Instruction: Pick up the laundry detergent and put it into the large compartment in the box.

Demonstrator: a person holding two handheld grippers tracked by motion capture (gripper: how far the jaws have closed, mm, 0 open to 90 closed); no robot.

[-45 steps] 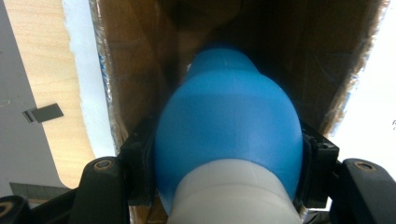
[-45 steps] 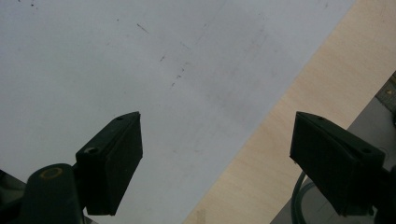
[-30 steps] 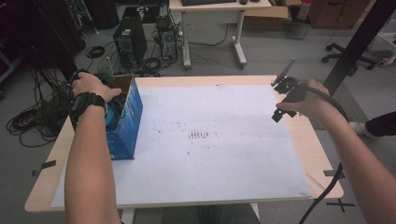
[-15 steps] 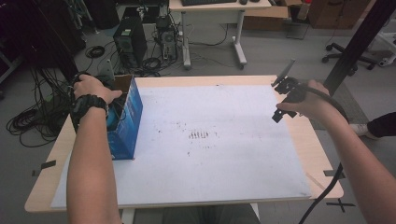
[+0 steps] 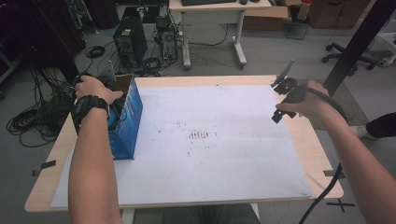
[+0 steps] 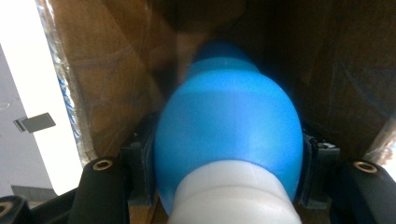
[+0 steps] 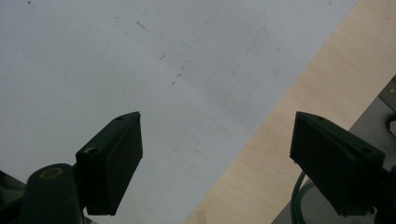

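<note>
A blue bulb (image 6: 229,135) with a white collar (image 6: 233,193) sits clamped between the jaws of the left gripper (image 6: 229,154), deep inside an open blue box (image 5: 127,122) that stands at the left edge of the table (image 5: 322,158). In the left gripper view the bulb's long axis runs straight away from the camera, its narrower blue end pointing further into the box and its white end lying nearest the gripper body. Brown cardboard walls (image 6: 107,70) close in on both sides of it, near but not visibly touching, so any move out looks bound to follow that same line, back through the box's mouth.

From the high view, the person's left hand (image 5: 93,88) rests at the top opening of the box, a dark watch (image 5: 91,106) on the wrist and the forearm running up from the near edge of the table. The box stands upright on a white sheet (image 5: 219,154) that covers most of the tabletop.

Well apart, at the far right corner of the sheet, the right hand (image 5: 303,102) holds the right gripper (image 7: 215,168) with its jaws spread wide and nothing between them; they look down on bare sheet and a strip of pale wood. The left hand is plainly the nearer one and already has the bulb, while the right seems to be standing by. Faint dark scuffs (image 5: 200,135) mark the middle of the sheet between the two.
</note>
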